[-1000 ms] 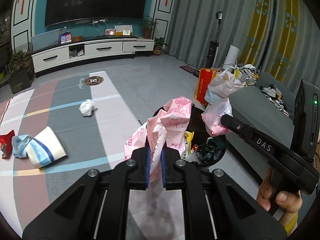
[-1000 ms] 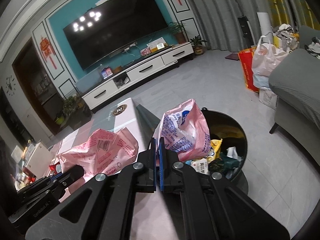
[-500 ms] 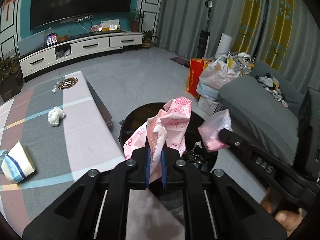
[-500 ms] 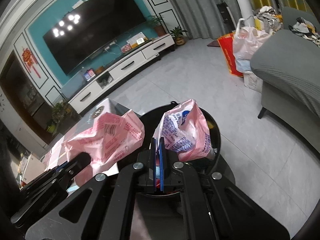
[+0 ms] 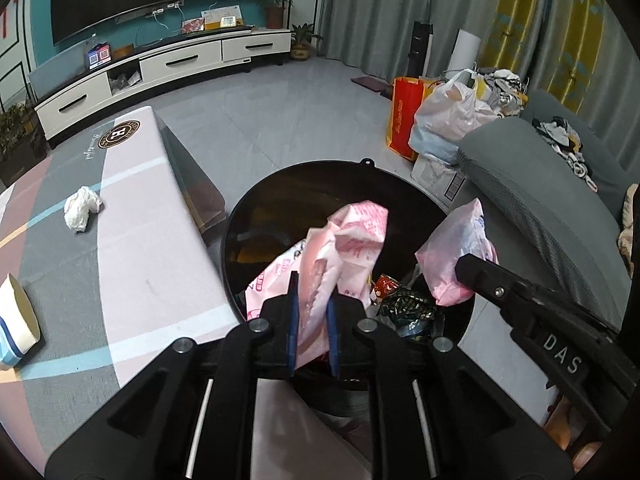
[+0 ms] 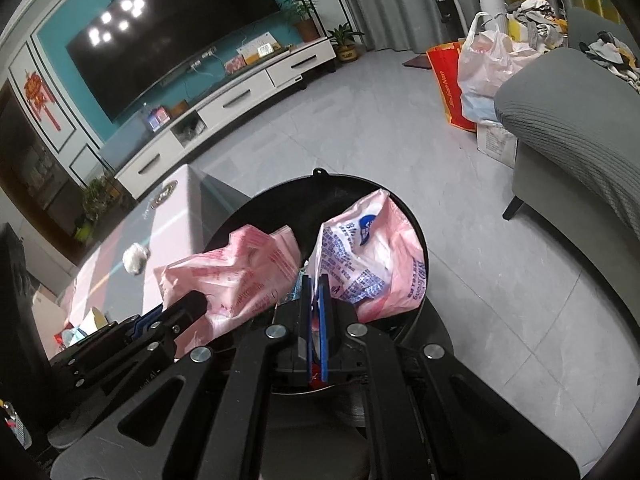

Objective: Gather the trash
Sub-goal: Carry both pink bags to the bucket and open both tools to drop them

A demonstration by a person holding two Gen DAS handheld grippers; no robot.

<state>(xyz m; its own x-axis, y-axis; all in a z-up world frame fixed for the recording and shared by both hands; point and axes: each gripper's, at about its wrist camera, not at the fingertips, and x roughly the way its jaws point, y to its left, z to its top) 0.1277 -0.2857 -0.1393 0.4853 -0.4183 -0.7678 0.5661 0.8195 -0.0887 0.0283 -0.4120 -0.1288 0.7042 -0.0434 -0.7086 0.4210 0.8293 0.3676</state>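
Left claw [image 5: 311, 304] grips pink wrapper [image 5: 348, 236] | right claw [image 6: 315, 300] — pink bag [image 6: 372, 256] | "DAS"

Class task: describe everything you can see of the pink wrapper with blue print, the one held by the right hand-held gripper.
The pink wrapper with blue print is thin, crinkled plastic film, pale pink with dense blue lettering and a round blue logo near its top. It is puffed and creased, standing roughly upright. The right hand-held gripper pinches its lower edge between blue pads. It hangs over the open black trash bin, beside a second pink wrapper. The left wrist view shows its plainer pink back.
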